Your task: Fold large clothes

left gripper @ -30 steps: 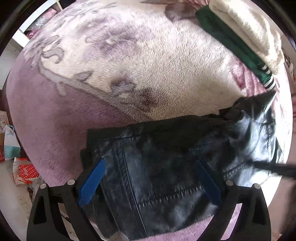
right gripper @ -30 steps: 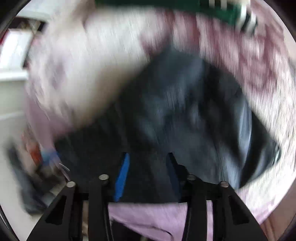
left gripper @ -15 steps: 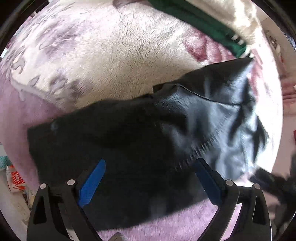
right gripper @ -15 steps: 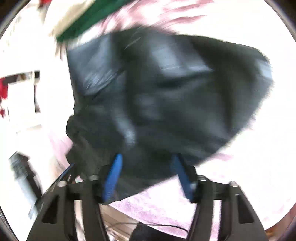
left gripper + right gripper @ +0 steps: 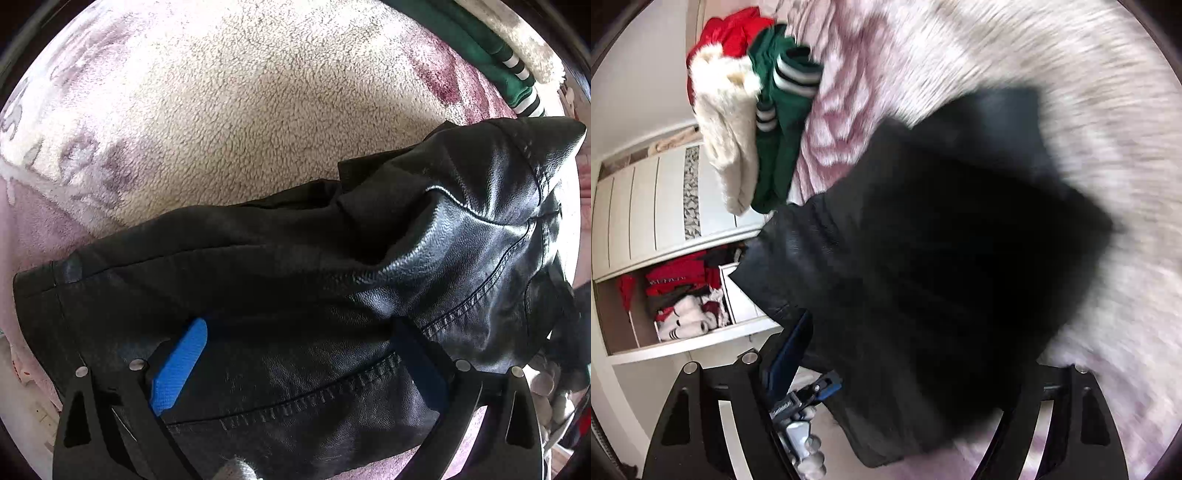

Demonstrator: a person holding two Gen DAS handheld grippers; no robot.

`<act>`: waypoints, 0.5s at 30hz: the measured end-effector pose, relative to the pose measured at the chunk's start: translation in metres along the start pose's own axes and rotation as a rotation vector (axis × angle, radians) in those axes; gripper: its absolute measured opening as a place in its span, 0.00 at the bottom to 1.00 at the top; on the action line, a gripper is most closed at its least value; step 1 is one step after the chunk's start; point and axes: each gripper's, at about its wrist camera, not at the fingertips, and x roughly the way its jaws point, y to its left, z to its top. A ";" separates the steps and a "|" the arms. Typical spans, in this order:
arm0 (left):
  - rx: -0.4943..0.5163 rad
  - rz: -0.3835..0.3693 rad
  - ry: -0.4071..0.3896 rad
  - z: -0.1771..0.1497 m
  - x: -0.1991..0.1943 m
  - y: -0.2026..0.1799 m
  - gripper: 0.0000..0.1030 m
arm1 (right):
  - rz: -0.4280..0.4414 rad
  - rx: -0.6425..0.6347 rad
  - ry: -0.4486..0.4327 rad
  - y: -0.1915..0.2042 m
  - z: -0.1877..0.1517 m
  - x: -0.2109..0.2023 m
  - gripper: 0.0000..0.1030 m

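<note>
- My left gripper [image 5: 299, 354] hovers low over the black leather jacket [image 5: 332, 288], its fingers spread wide with nothing between them; the blue pad [image 5: 179, 365] on one finger sits just above the leather.
- The jacket lies bunched on the fleecy blanket [image 5: 229, 96], near the blanket's near edge, already doubled into a thick bundle but lumpy, with one corner sticking up on the right side.
- My right gripper [image 5: 905, 369] is down at the jacket's edge, its view smeared; the jacket hides one finger, so I cannot tell whether it grips the leather or not.
- I judge the folding roughly halfway: the bundle needs flattening and another fold.
- At the blanket's far corner a green striped garment [image 5: 783, 110] and a cream fleece [image 5: 727, 122] wait in a pile.
</note>
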 end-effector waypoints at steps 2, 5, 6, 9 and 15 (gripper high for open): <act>-0.007 -0.006 0.004 0.005 0.004 -0.002 1.00 | 0.014 0.020 -0.027 0.007 -0.001 0.007 0.61; -0.018 -0.022 0.013 0.011 0.010 0.000 1.00 | 0.046 0.025 -0.033 0.024 -0.007 0.013 0.24; -0.014 -0.022 0.012 0.011 0.008 0.003 1.00 | 0.045 0.006 -0.037 0.035 -0.011 0.026 0.23; -0.015 -0.024 0.004 0.011 0.009 0.004 1.00 | 0.052 -0.036 -0.046 0.068 -0.017 0.027 0.21; -0.021 -0.043 -0.007 0.011 0.008 0.011 1.00 | 0.046 -0.127 -0.020 0.141 -0.047 0.034 0.21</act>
